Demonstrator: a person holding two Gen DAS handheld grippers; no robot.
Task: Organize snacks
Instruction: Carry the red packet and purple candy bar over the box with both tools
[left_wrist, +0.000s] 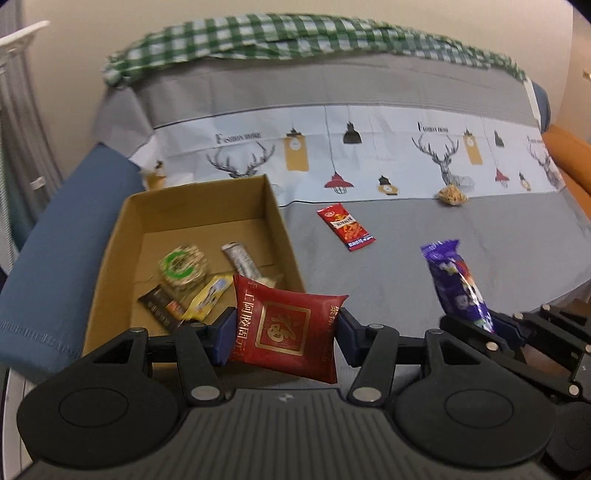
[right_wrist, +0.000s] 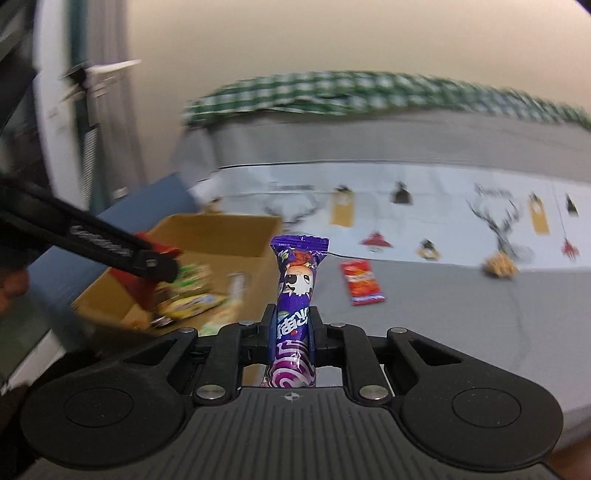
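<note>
Left gripper (left_wrist: 286, 334), nearest its own camera: pads clamped on a red pillow pack (left_wrist: 286, 328) held at the near right corner of the cardboard box (left_wrist: 207, 201). Right gripper (right_wrist: 291, 328): closed on an upright purple candy wrapper (right_wrist: 295, 295), whose cartoon face shows only in the right view. Box contents, sharp only in the left view: green-ringed round snack (left_wrist: 181, 267), dark bar (left_wrist: 162, 312), yellow packet (left_wrist: 207, 299), silver stick (left_wrist: 242, 258). Beyond, on the grey cloth (left_wrist: 406, 258): red sachet (left_wrist: 345, 227), then a tan snack (left_wrist: 452, 195).

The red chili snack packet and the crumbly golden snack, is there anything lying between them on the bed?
Nothing: between the red chili snack packet and the crumbly golden snack lies only bare grey sheet. The left wrist view shows it sharpest.
</note>
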